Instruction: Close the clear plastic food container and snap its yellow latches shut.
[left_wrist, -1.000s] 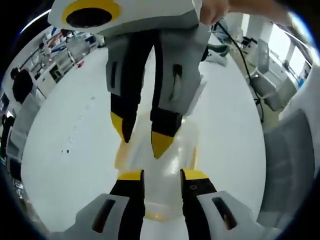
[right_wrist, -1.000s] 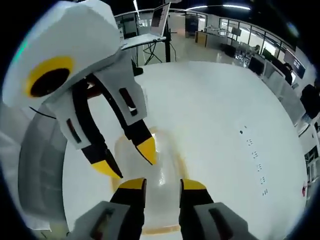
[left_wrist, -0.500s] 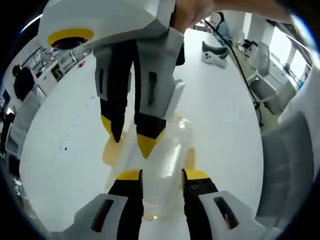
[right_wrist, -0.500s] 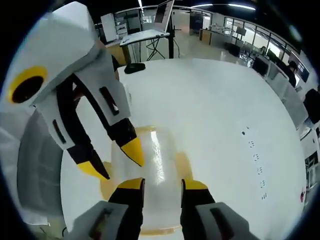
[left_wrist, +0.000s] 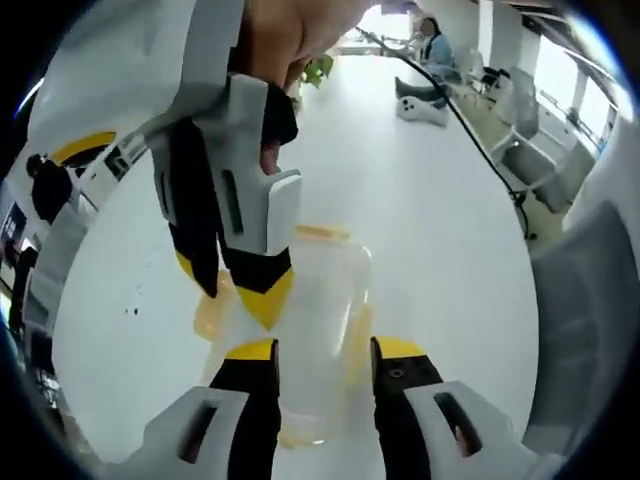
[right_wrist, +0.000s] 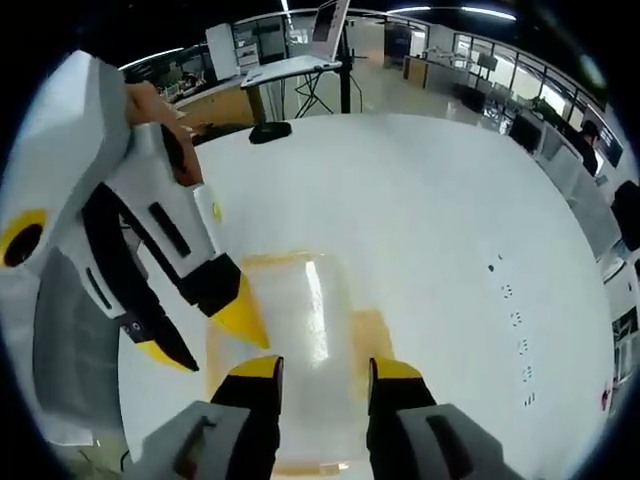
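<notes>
The clear plastic container (left_wrist: 315, 300) lies on the white table (left_wrist: 440, 250), lid on, with yellow latches (left_wrist: 211, 316) showing at its sides. My left gripper (left_wrist: 326, 350) hovers over its near end, jaws apart with nothing pinched. From the upper left comes the right gripper (left_wrist: 232, 290), held by a hand (left_wrist: 285, 30), its yellow tips over the container's left side. In the right gripper view the container (right_wrist: 300, 320) runs up between the open jaws of my right gripper (right_wrist: 325, 370), with a yellow latch (right_wrist: 372, 335) on its right. The left gripper (right_wrist: 200, 335) reaches in from the left.
A black cable (left_wrist: 480, 110) and a white object (left_wrist: 425, 105) lie at the table's far end, with chairs (left_wrist: 530, 160) and a seated person (left_wrist: 435, 45) beyond. A dark object (right_wrist: 270, 130) sits near the far edge, a laptop (right_wrist: 325, 25) behind it. Small dark marks (right_wrist: 510, 300) dot the table.
Both views have pulled back, so more of the container and its yellow latches shows. In each view the other gripper has shifted left. Jaw gaps look unchanged.
</notes>
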